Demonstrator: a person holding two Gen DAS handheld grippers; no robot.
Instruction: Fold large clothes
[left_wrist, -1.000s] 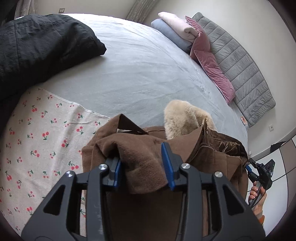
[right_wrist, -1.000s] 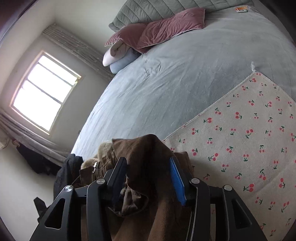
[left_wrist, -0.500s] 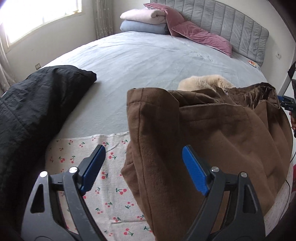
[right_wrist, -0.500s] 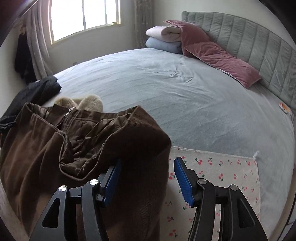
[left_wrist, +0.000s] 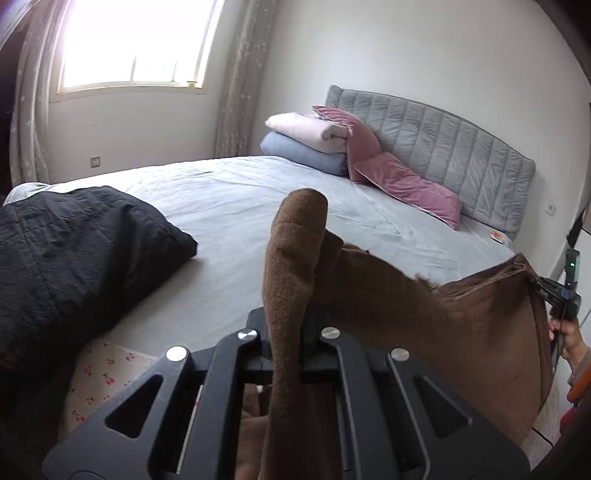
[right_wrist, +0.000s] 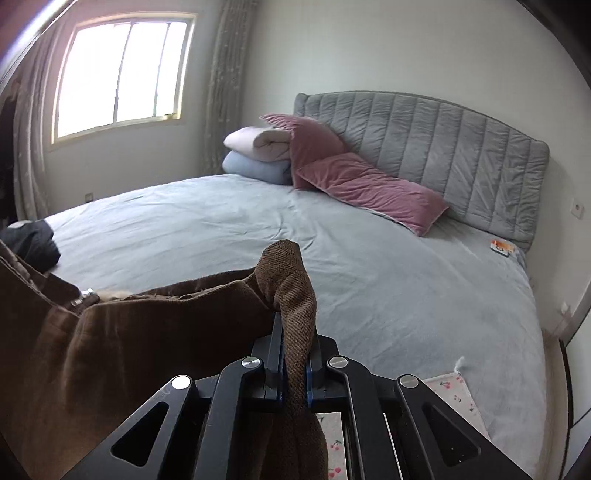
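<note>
A large brown coat (left_wrist: 424, 314) hangs stretched between both grippers above the front of the bed. My left gripper (left_wrist: 288, 332) is shut on one corner of the coat, a fold of brown cloth sticking up between its jaws. My right gripper (right_wrist: 294, 350) is shut on the other corner of the coat (right_wrist: 129, 332). The right gripper also shows at the right edge of the left wrist view (left_wrist: 546, 291), gripping the coat's far end. A zipper pull (right_wrist: 86, 295) shows on the coat at the left.
The grey-blue bed (right_wrist: 258, 229) spreads ahead. A black jacket (left_wrist: 66, 258) lies at its left. A cherry-print cloth (left_wrist: 107, 376) lies on the front edge below the coat. Pink pillows (right_wrist: 369, 188), folded blankets (right_wrist: 258, 155) and a grey headboard (right_wrist: 461, 155) stand at the back.
Both grippers were open over the coat half a second ago. They have closed on its two corners and lifted it, and both views have tilted up toward the headboard.
</note>
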